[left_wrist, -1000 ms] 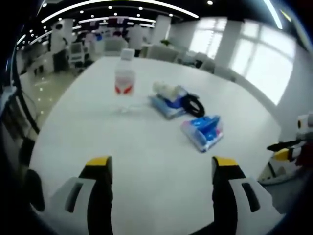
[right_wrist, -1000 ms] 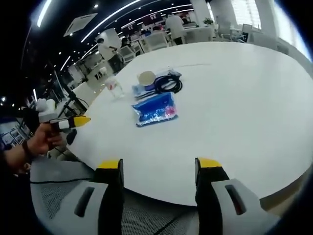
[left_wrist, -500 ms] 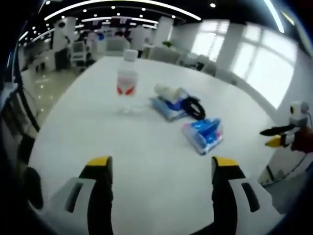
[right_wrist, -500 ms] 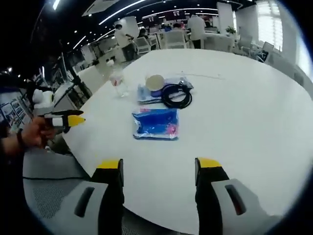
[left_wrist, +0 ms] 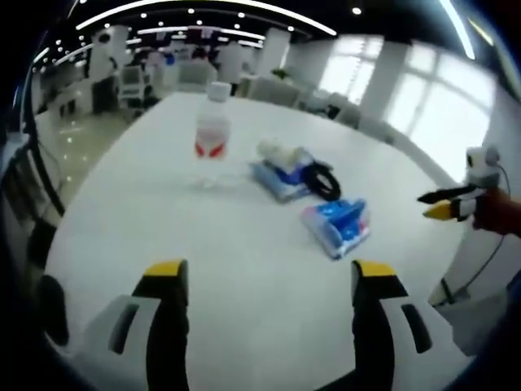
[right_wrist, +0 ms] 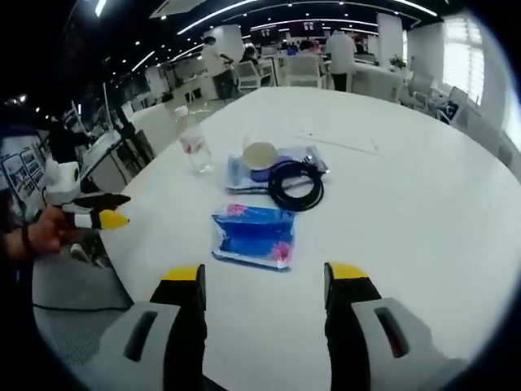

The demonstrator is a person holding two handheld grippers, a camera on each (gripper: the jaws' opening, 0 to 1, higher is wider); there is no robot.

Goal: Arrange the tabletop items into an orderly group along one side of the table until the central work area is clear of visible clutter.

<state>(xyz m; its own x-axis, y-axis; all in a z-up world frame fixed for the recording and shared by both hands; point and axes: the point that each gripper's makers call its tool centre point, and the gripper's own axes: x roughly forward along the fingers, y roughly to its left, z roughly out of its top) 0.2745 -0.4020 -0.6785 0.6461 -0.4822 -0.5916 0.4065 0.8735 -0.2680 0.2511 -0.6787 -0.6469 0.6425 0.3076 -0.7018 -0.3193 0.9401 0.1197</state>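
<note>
The blue packet lies mid-table, nearest the right gripper, whose jaws stand wide apart and empty. Just beyond the packet sit a black cable coil, a second blue pack and a water bottle. The left gripper is likewise wide open, empty. Nothing is grasped yet; the next move probably calls for closing on the packet.

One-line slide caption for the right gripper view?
Open right gripper nears blue packet on white table; coiled black cable, bottle beyond.
</note>
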